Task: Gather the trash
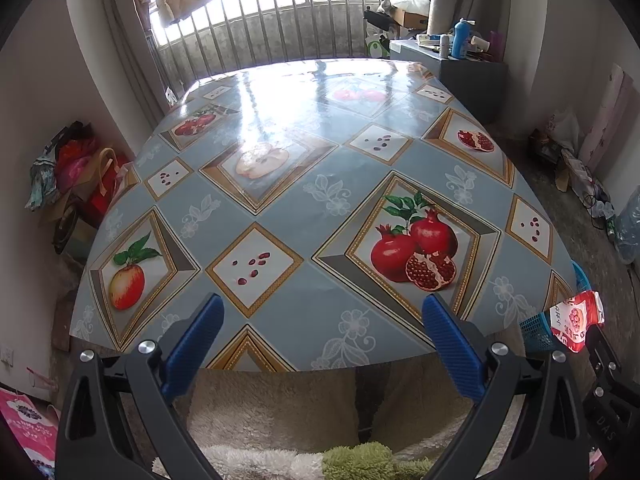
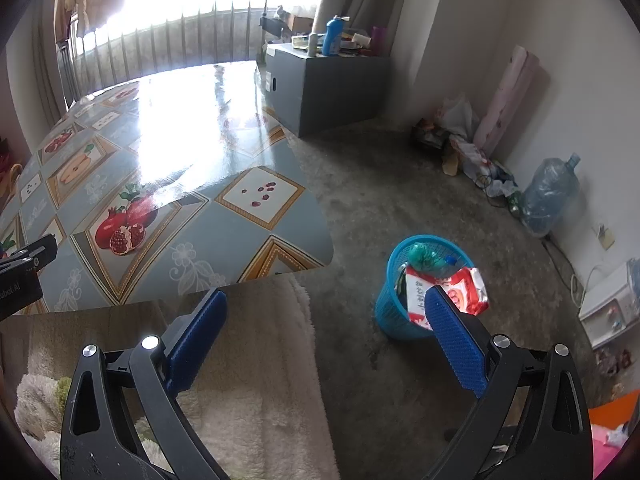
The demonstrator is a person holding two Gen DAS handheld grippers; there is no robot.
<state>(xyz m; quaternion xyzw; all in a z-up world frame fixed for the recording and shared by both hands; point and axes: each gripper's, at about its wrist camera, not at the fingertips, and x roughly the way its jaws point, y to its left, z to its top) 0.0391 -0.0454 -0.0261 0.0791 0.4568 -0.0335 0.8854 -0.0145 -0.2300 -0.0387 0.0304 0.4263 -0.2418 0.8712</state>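
A blue mesh trash basket (image 2: 390, 312) stands on the concrete floor to the right of the table. A red and white snack wrapper (image 2: 466, 286) lies across its rim, with green and blue trash (image 2: 426, 258) inside. My right gripper (image 2: 326, 312) is open and empty, its right finger (image 2: 456, 340) just in front of the wrapper. My left gripper (image 1: 322, 318) is open and empty over the near edge of the table (image 1: 280, 200). In the left wrist view the wrapper (image 1: 574, 320) and basket (image 1: 536, 332) show at the far right.
The table wears a glossy fruit-print cloth (image 2: 120, 200). A fluffy beige blanket (image 2: 256, 400) lies below both grippers. A grey cabinet (image 2: 328, 84) with bottles stands behind; a water jug (image 2: 550, 196) and bags (image 2: 472, 152) line the right wall. Bags (image 1: 76, 176) sit left of the table.
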